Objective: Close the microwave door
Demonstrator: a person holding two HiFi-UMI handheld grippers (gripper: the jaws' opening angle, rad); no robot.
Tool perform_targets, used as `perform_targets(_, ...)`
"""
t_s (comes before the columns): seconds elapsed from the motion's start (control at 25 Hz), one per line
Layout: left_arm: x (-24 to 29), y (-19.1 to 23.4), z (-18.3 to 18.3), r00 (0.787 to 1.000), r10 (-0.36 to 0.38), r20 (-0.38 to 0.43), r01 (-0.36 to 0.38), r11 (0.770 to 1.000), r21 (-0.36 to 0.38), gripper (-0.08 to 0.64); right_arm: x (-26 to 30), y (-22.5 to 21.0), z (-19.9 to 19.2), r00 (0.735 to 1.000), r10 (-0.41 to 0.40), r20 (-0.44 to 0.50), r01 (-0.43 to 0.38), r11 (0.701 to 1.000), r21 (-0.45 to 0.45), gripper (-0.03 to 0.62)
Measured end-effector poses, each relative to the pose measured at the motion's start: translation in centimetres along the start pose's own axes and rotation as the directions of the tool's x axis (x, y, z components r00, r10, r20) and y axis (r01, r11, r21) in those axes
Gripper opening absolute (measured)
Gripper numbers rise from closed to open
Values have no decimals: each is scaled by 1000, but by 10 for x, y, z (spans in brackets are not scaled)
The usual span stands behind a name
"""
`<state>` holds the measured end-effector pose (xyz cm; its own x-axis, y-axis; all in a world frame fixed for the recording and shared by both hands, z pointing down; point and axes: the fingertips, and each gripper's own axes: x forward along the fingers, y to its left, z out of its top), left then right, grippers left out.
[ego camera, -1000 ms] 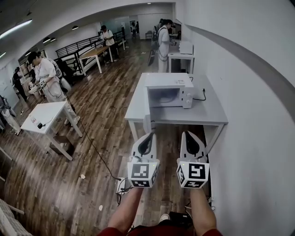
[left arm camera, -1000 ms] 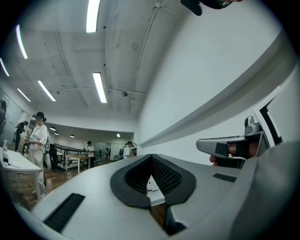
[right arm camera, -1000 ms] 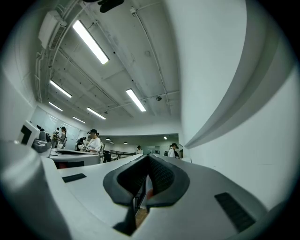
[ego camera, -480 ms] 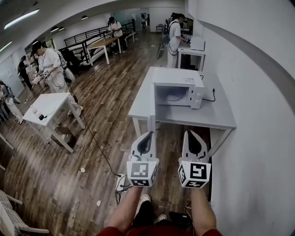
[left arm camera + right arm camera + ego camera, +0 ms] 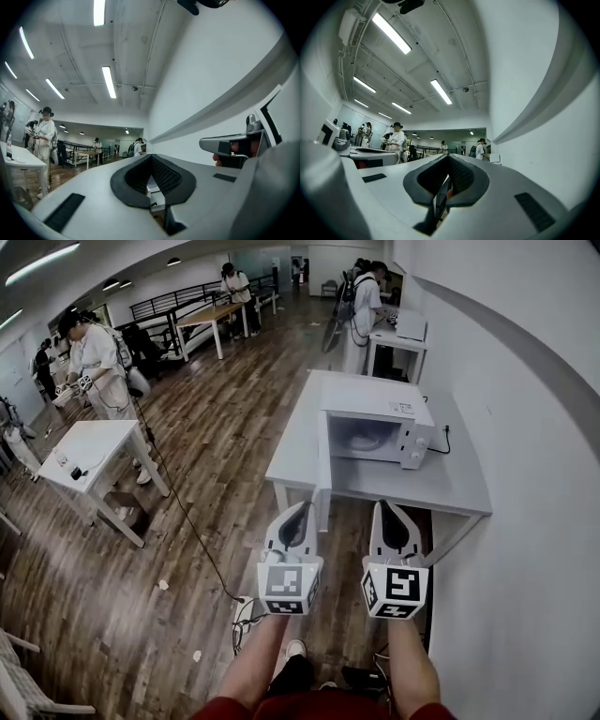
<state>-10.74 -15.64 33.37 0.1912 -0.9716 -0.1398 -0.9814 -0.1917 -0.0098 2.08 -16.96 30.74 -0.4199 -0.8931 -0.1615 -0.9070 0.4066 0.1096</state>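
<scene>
In the head view a white microwave (image 5: 377, 427) stands on a grey table (image 5: 450, 488) against the right wall. Its door (image 5: 323, 472) is swung wide open toward me, seen edge-on past the table's front edge, and the cavity looks empty. My left gripper (image 5: 297, 514) and right gripper (image 5: 387, 512) hover side by side short of the table, apart from the door. Both are shut with nothing held. In the left gripper view the left gripper (image 5: 151, 161) shows closed jaws. The right gripper (image 5: 449, 161) looks the same in the right gripper view.
The white wall (image 5: 534, 427) runs close on the right. A small white table (image 5: 84, 451) stands at the left, with a black cable (image 5: 187, 521) trailing over the wood floor to a power strip (image 5: 246, 615). Several people work at tables farther back.
The table and microwave have come closer and sit lower and larger in the head view. Both grippers keep the same shut pose in front of me.
</scene>
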Motion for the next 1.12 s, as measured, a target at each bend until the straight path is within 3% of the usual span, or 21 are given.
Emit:
perform_targets(0.4, 33, 32, -55, 997, -10, -77, 10, 1000, 9, 26, 44, 18, -45, 998, 22, -62, -20, 1000, 23, 26)
perform_targets(0.72, 68, 49, -119, 986, -36, -163, 36, 999, -4, 26, 63, 16, -91, 990, -2, -142, 5, 1000, 26, 26)
perform_targets(1.12, 98, 57, -174, 969, -90, -231, 84, 996, -35, 26, 83, 13, -133, 976, -41, -214, 49, 998, 34, 26)
